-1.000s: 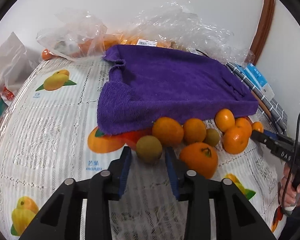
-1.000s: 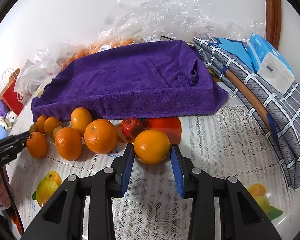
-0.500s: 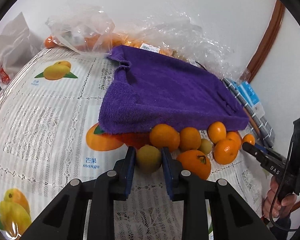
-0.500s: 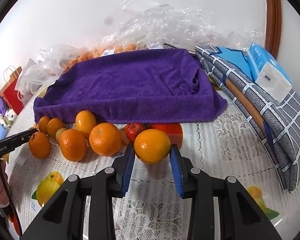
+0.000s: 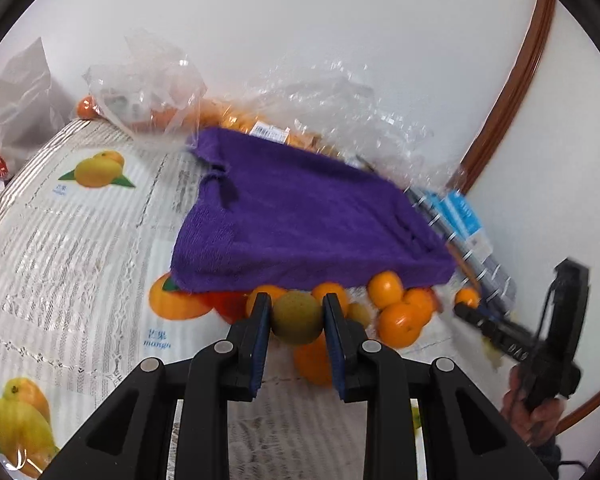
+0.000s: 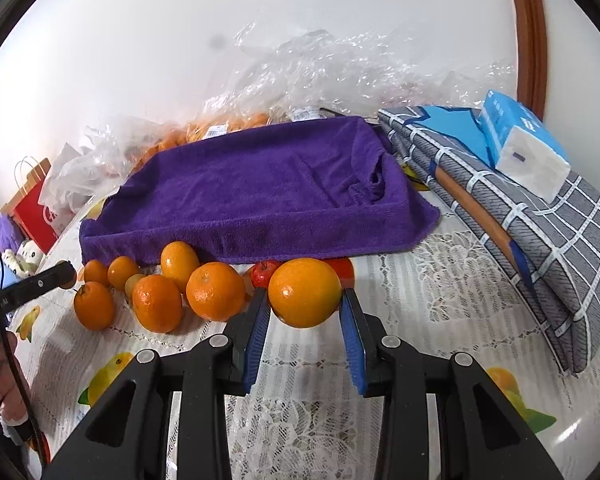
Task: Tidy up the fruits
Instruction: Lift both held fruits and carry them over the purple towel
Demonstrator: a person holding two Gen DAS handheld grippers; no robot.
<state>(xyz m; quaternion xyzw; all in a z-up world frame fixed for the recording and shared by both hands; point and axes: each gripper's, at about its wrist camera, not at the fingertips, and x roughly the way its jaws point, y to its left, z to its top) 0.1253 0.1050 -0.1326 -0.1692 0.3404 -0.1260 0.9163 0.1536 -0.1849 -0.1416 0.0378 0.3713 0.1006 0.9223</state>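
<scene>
Fruit: one piece clamped in each gripper, lifted off the pile

Going L to R. Far L in the R wrist view: red paper bag (image 6: 34,210), clear plastic bags (image 6: 308,68) w/ more oranges along the wall, prob. the supply. Purple towel (image 6: 260,196) draped over a raised flat thing, spread mid-table, likely the sorting spot; can't tell what's under it.

Left gripper (image 5: 296,316) closed tight on a small greenish-brown fruit (image 5: 297,317), pads pressing both sides at its widest part. Held at the middle so it won't squirt out. Roundish, no clear long axis; stem end not visible.

Loose oranges (image 6: 216,296) bunched on the tablecloth (image 6: 440,280) against the towel's near edge, touching each other, w/ a small red apple (image 6: 263,273) tucked behind. Still unsorted.

Right gripper (image 6: 305,308) clamped on a big orange (image 6: 304,292), pads on L and R flanks, fruit hanging clear of the cloth by the look of it. Near-sphere; navel dimple facing camera, low L, so axis runs roughly toward the lens.

Far R: folded checked cloth (image 6: 540,216) w/ tissue pack (image 6: 528,148) on top, well apart from the fruit.
</scene>
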